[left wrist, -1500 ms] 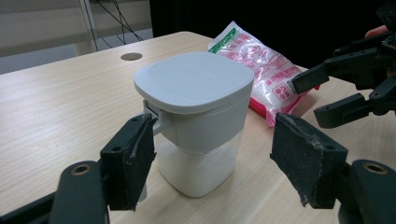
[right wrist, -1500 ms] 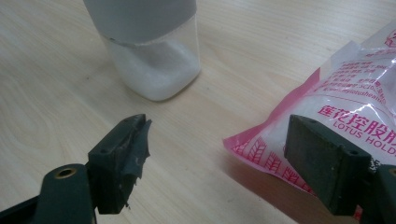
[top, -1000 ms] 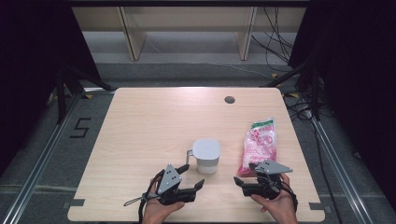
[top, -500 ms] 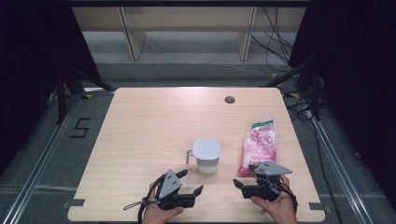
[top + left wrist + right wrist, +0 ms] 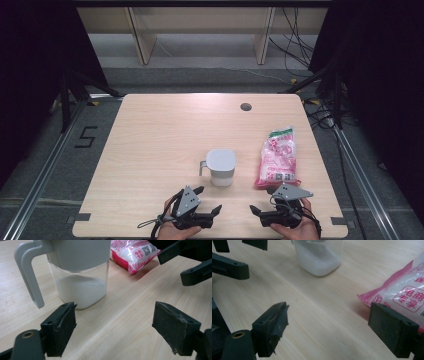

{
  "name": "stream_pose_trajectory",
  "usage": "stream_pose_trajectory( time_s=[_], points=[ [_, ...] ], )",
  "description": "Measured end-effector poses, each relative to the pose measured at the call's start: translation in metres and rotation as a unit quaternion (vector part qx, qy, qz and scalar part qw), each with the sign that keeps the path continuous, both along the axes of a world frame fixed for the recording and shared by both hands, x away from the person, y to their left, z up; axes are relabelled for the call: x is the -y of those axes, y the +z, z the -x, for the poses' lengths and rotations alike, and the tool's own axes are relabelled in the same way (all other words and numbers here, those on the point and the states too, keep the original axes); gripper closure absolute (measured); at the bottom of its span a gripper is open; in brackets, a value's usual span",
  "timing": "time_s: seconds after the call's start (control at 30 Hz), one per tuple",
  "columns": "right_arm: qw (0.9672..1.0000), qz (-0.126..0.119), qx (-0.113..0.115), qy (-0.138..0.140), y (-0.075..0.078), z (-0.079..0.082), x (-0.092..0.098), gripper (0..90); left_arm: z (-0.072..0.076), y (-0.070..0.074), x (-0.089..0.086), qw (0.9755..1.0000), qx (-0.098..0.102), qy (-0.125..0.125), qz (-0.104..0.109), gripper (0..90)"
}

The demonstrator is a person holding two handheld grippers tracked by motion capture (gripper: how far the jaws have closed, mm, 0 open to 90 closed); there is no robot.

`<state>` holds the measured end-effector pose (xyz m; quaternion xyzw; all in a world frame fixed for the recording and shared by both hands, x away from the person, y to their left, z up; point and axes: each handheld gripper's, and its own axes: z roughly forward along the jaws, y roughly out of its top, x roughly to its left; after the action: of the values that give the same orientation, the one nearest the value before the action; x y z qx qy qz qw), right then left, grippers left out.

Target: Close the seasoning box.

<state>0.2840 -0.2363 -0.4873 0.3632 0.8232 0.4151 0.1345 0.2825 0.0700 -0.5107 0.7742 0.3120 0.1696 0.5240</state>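
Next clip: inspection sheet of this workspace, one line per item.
Surface: light wooden table, round grommet hole at far side.
Job's things: clear plastic jug with grey lid and handle, white granules inside; pink-and-white sealed bag lying flat beside it.
Clutter: nothing seen.
Grippers: left gripper and right gripper open, jaws just opened wider, nothing between them.
Cables: black cables on floor, far right.
Surroundings: wooden shelving, dark curtains.

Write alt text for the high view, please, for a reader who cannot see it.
A jug with a grey lid stands near the front of a wooden table, a pink bag lying to its right. At the front edge, a person's hands hold the left gripper and right gripper, both open and empty.
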Motion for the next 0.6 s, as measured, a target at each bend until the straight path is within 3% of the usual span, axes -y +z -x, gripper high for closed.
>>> stream_pose_trajectory(
  time_s=[0.03,0.1,0.13,0.2,0.47,0.5,0.53,0.6],
  points=[
    [0.9999,0.001,-0.002,-0.014,-0.0003,0.0026,0.0001,17.0,0.0007,0.0005,-0.0006,1.0,-0.002,0.003,-0.002,17.1],
    [1.0,0.0,-0.001,-0.005,-0.0016,0.0035,0.0018,16.8,0.0006,-0.0001,-0.0016,0.9999,-0.009,0.005,0.005,16.4],
    [0.9999,-0.007,-0.01,-0.011,-0.0024,0.0051,0.0019,16.7,-0.0006,0.0004,-0.0031,1.0,-0.001,0.003,-0.001,16.3],
    [0.9999,0.004,-0.001,-0.016,-0.0029,0.0069,0.003,16.7,0.0001,-0.0008,-0.0016,0.9998,-0.008,0.014,0.013,16.0],
    [0.9999,0.005,-0.003,-0.014,-0.0043,0.0085,0.0037,16.7,0.0004,-0.0002,-0.0024,0.9999,-0.01,0.006,0.002,15.9],
    [0.9998,0.002,-0.008,-0.016,-0.0044,0.009,0.0033,16.7,-0.001,0.0008,-0.0039,0.9999,0.004,0.0,-0.01,15.9],
    [0.9998,0.003,-0.014,-0.017,-0.0041,0.0096,0.003,16.8,0.0001,0.0005,-0.0029,1.0,-0.003,0.003,-0.002,15.9],
    [0.9998,0.004,-0.012,-0.017,-0.0046,0.0096,0.0022,16.8,0.0006,0.001,-0.0034,1.0,-0.002,0.004,-0.007,16.0]
  ],
)
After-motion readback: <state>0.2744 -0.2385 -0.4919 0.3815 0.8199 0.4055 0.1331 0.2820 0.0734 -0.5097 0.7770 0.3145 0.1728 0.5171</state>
